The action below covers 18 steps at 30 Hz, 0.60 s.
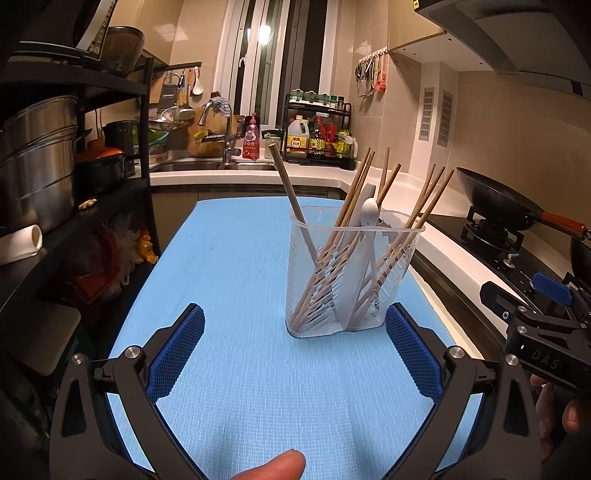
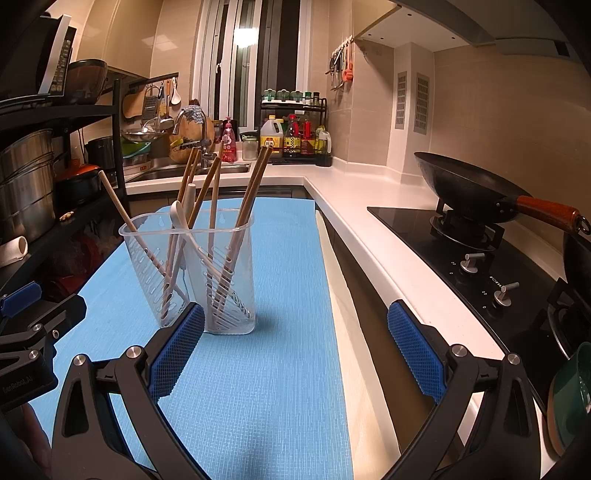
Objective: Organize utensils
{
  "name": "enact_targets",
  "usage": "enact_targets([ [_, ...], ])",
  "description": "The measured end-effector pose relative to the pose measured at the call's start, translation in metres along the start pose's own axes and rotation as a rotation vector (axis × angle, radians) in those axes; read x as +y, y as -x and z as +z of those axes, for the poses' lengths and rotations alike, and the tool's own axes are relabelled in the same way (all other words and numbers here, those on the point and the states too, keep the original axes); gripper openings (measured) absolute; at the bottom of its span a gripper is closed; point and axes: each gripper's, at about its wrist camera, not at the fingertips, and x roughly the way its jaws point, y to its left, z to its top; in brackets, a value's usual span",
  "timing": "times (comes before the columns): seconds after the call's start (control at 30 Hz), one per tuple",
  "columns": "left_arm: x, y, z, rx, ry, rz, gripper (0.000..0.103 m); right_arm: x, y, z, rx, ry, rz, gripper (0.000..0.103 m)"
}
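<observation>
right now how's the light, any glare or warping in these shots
Left wrist view: warm dim light, a glaring window, and fisheye bending of the blue mat. Right wrist view: the same glare; the clear utensil holder casts a soft shadow to its right; the countertop edge bows.
</observation>
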Motion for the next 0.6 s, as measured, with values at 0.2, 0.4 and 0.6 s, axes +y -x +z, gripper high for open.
enact_targets([
  [0.2, -0.0001, -0.0004, -0.0003, 0.004, -0.001, -0.009, 0.095, 0.0001, 0.0, 0.0001, -0.002, -0.003, 0.0, 0.098],
  [0.4, -0.0016, 0.0003, -0.0006, 0.006, -0.009, -0.018, 0.095, 0.0004, 0.0, 0.0003, -0.002, -0.002, 0.0, 0.098],
  [0.6, -0.0014, 0.0, -0.001, 0.01, -0.007, -0.021, 0.095, 0.0002, 0.0001, 0.0001, -0.002, -0.002, 0.0, 0.098],
])
